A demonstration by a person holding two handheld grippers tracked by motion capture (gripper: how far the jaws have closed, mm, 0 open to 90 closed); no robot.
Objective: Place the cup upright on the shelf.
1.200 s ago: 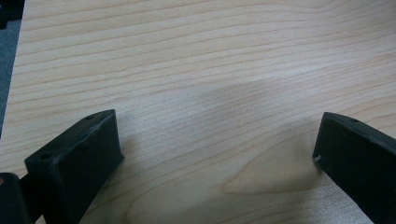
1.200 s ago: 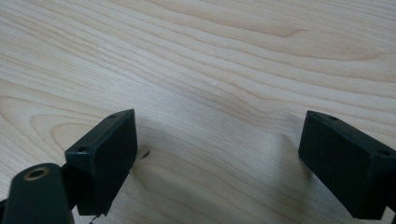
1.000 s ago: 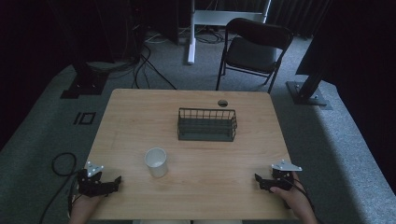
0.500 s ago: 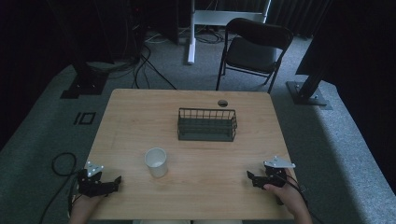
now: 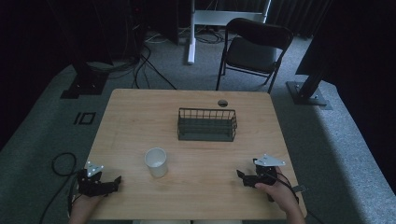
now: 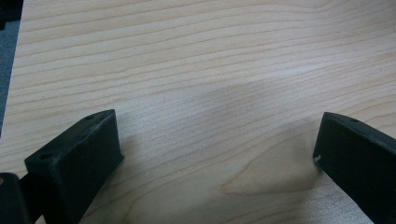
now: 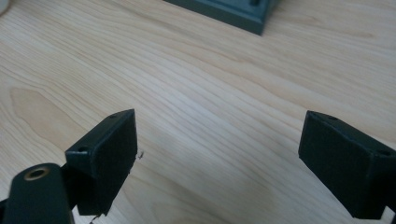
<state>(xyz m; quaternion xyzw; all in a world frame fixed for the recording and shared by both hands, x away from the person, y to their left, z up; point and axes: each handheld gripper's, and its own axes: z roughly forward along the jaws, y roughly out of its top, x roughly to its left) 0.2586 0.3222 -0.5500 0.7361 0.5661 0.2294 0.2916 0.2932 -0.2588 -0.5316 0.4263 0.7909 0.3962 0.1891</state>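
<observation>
From the high view, the wooden surface (image 5: 196, 130) is sitting at the centre of the frame with 2 grippers resting near its lower edge. The left gripper (image 5: 114, 181) is lying at the lower left of the frame, the right gripper (image 5: 241, 176) at the lower right, and both are pointing inward toward the middle of the surface. The white cup (image 5: 156, 162) is standing upright between them, nearer the left gripper, its open mouth facing up and its long axis running vertical. Above and to the right of it, the dark wire basket (image 5: 207, 124) is sitting with its long axis running left to right across the frame. A folding chair (image 5: 254, 49) is standing on the floor beyond the far edge.

The left gripper view is giving what the high view cannot: the jaws are standing wide apart, nothing between them, with bare wood grain (image 6: 210, 93) under them. The right gripper view is showing its own jaws wide apart as well, empty, hovering close over the surface (image 7: 210, 107). At the upper middle of that frame a corner of the basket (image 7: 229, 10) is peeking in, and a sliver of the cup (image 7: 3, 5) is showing at the upper left corner.
</observation>
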